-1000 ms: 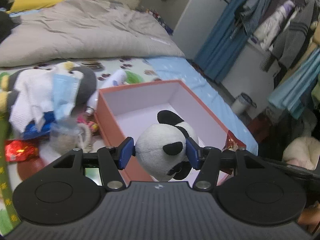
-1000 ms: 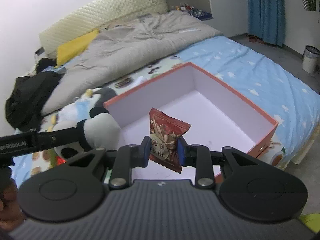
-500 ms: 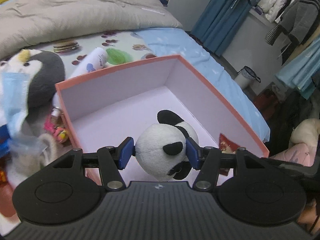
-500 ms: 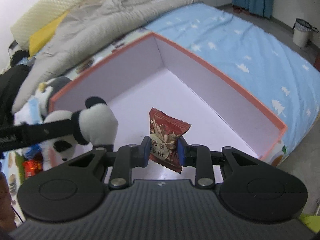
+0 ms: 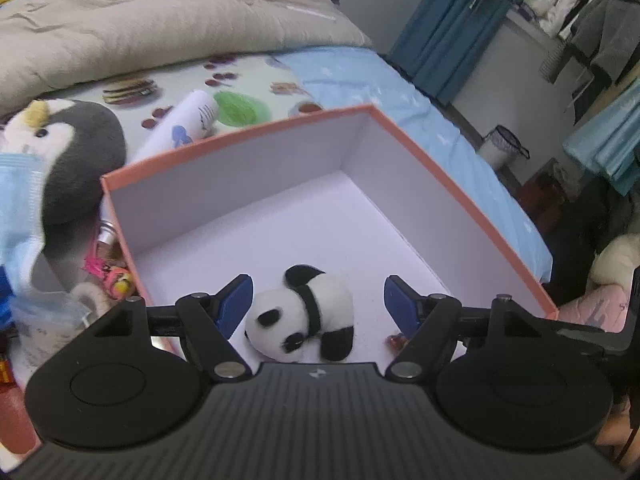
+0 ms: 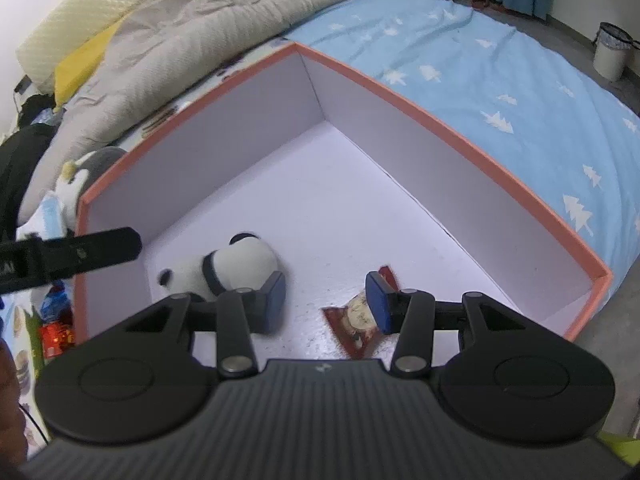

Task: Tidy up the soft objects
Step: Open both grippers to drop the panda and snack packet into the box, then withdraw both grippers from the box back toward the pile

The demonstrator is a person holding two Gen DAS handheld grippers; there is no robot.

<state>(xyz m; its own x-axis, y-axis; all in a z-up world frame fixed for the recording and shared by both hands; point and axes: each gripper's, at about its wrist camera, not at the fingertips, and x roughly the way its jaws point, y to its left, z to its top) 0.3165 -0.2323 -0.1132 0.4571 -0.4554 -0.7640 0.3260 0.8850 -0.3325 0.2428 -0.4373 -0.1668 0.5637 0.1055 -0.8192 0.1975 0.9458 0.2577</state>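
Observation:
A small panda plush (image 5: 304,316) lies on the floor of the orange box (image 5: 460,196), below my open left gripper (image 5: 318,304). In the right wrist view the panda (image 6: 236,264) lies at the box's near left, and a red snack packet (image 6: 356,320) lies on the box floor (image 6: 340,208) under my open right gripper (image 6: 326,300). Both grippers hover above the box, holding nothing.
A penguin plush (image 5: 76,152) with a blue face mask (image 5: 20,208) lies left of the box, with a white tube (image 5: 188,120) and small clutter. A grey duvet (image 5: 160,20) covers the bed's far side. A bin (image 6: 610,50) stands on the floor.
Both grippers moved over the box and opened. The panda dropped from the left gripper and the snack packet from the right onto the box floor.

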